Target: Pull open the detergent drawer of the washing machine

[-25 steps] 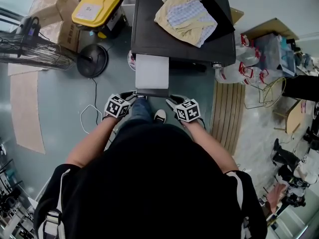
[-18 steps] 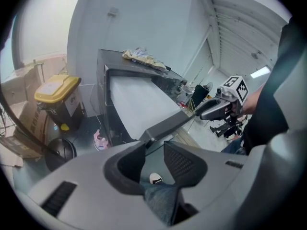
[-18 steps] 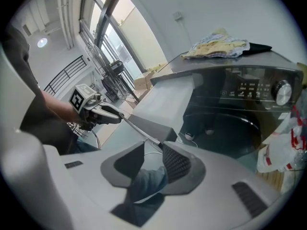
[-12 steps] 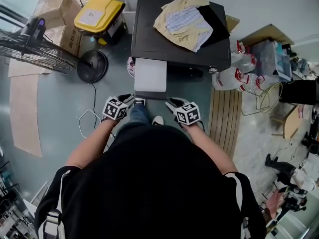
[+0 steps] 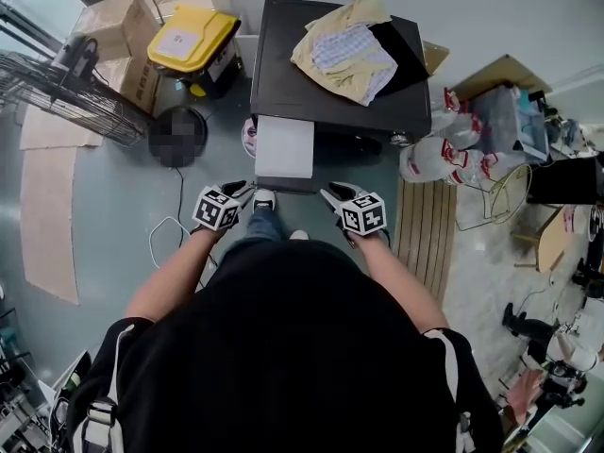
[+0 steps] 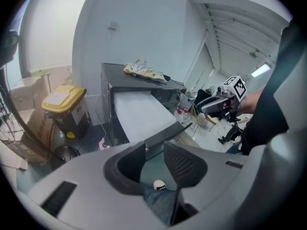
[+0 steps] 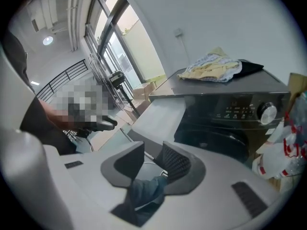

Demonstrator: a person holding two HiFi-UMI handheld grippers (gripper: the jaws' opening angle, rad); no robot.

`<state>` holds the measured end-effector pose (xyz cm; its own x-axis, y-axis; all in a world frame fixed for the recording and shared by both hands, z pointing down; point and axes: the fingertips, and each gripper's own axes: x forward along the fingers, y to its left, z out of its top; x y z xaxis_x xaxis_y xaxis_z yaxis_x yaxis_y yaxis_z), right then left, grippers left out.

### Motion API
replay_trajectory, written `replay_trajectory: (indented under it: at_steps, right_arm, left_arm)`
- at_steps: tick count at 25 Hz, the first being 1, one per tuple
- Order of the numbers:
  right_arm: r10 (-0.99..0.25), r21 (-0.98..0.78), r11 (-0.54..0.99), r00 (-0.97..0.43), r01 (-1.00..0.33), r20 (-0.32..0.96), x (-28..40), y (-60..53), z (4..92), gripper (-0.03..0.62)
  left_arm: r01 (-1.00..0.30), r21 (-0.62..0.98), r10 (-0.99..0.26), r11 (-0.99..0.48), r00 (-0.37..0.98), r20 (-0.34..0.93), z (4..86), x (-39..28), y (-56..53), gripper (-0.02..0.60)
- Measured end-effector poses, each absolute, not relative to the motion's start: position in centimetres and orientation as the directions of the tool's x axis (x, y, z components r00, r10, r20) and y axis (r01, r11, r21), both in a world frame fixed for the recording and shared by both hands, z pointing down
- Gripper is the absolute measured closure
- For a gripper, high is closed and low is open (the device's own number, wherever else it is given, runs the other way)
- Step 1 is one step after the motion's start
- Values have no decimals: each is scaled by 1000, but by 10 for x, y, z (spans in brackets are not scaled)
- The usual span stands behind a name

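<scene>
L gripper [image 6: 154, 150]: jaws apart, nothing pinched, only a jeans leg and white shoe [image 6: 159, 185] showing thru the gap; tips just short of the dark front lip of the detergent drawer [image 5: 285, 146], no contact visible. R gripper [image 7: 153, 150]: likewise slack, jaws apart, empty, near the drawer's other front corner. Drawer itself: sticks well out from the front of the washing machine [image 5: 283, 83], at the L end as seen from the head view, pale top face fully exposed, front edge betw. the two grippers. Judging by that, pull looks essentially done; at most a last bit of travel left, and can't tell if the drawer is at its stop. Farther back: heap of clothes [image 5: 344, 50] on the machine's top; control panel w/ knob [image 7: 267, 112] on the front. Yellow-lidded bin [image 5: 193, 38] beside the machine. Writing: none legible. Panel markings too small to read, white label on the bin lid unreadable, no brand visible. Marker cubes [image 5: 219, 208] carry b/w square patterns only, no text.
</scene>
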<state>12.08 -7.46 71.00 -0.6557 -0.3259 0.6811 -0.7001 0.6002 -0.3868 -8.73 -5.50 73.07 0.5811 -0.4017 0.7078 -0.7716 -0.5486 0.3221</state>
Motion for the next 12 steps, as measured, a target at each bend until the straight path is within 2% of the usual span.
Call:
replay_trajectory:
  at_steps: [12]
  right_arm:
    - [-432, -353, 595, -658, -722, 617, 137, -93, 663, 474]
  left_arm:
    - [-790, 286, -471, -543, 568, 675, 700, -92, -58, 457]
